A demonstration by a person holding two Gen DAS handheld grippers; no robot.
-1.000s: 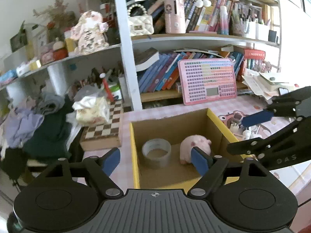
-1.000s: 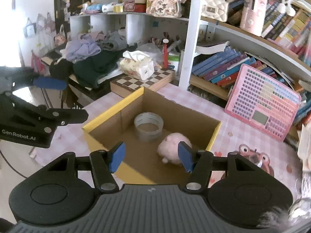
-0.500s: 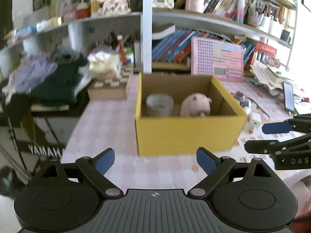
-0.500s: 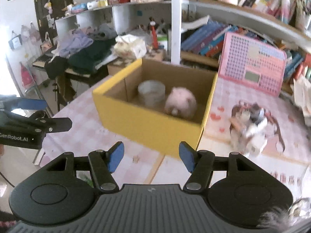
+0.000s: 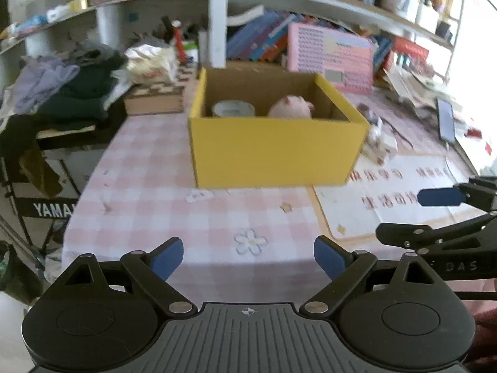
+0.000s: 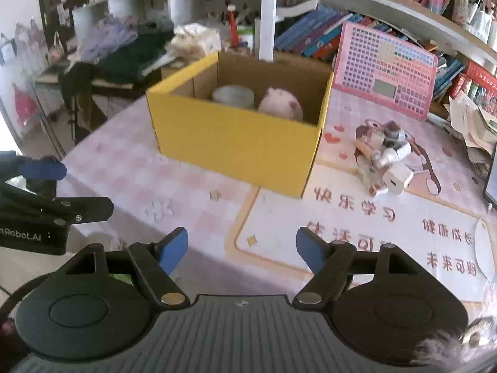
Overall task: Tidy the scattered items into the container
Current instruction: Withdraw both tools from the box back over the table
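Both grippers hang empty near the front edge of the surface (image 6: pixel 198 183), between picks. The left gripper (image 5: pixel 248 256) and the right gripper (image 6: pixel 242 245) each have their fingers spread wide apart, clamped on nothing. The yellow cardboard box (image 6: pixel 236 143) already holds a roll of tape (image 6: pixel 233 95) and a pink plush pig (image 6: pixel 281 107). A small cluster of items, a white charger plug (image 6: pixel 397 178) among them, lies just beside the box's right side. The next move likely calls for the right gripper to reach forward and right to that cluster. Compared with a second ago, both grippers have pulled well back from above the box.
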